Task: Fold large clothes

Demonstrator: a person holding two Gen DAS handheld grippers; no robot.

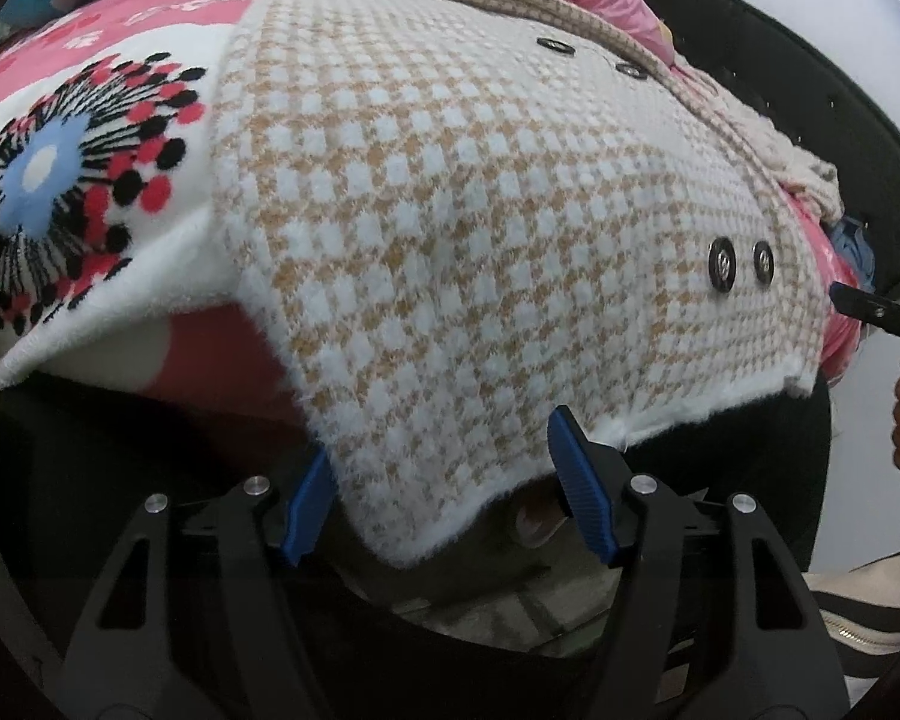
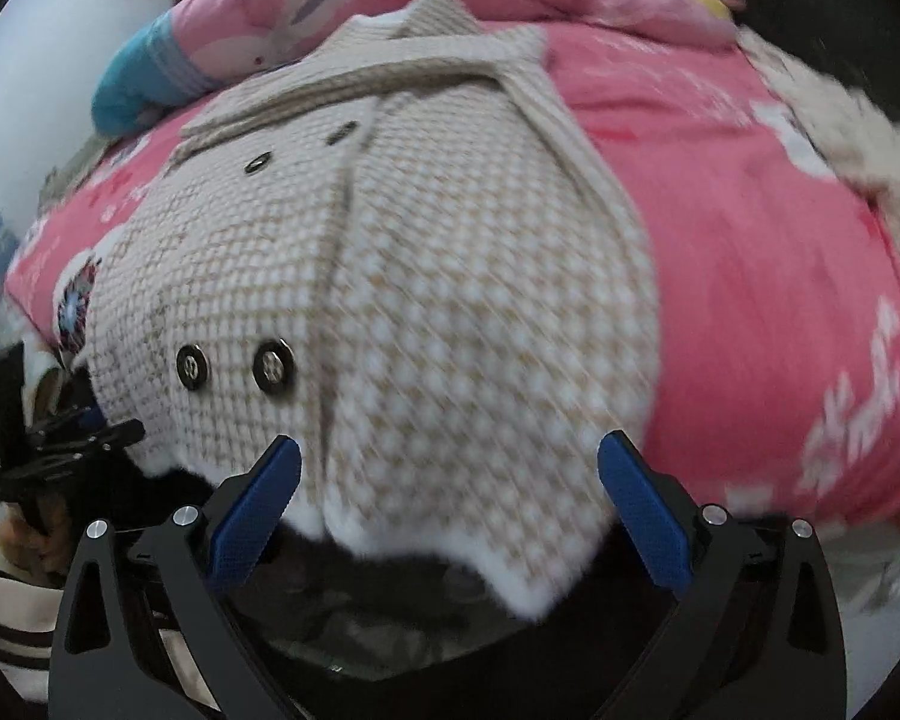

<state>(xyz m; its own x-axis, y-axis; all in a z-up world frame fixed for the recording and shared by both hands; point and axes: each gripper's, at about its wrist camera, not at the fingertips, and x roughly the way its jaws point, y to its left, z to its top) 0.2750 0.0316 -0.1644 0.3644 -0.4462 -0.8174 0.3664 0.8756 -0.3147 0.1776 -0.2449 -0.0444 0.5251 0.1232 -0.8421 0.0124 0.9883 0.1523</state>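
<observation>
Checked wool coat (image 1: 450,228) lay flat on the bed (image 2: 750,276) for folding, both released claws (image 1: 444,504) (image 2: 450,504) straddling its near hem.

Both views are evenly and softly lit, with no glare, and dark below the bed's edge. The left view is sharp; the right is smeared by motion blur, worst on the coat (image 2: 390,276). Fisheye bending curves the edges, with black corners.
</observation>
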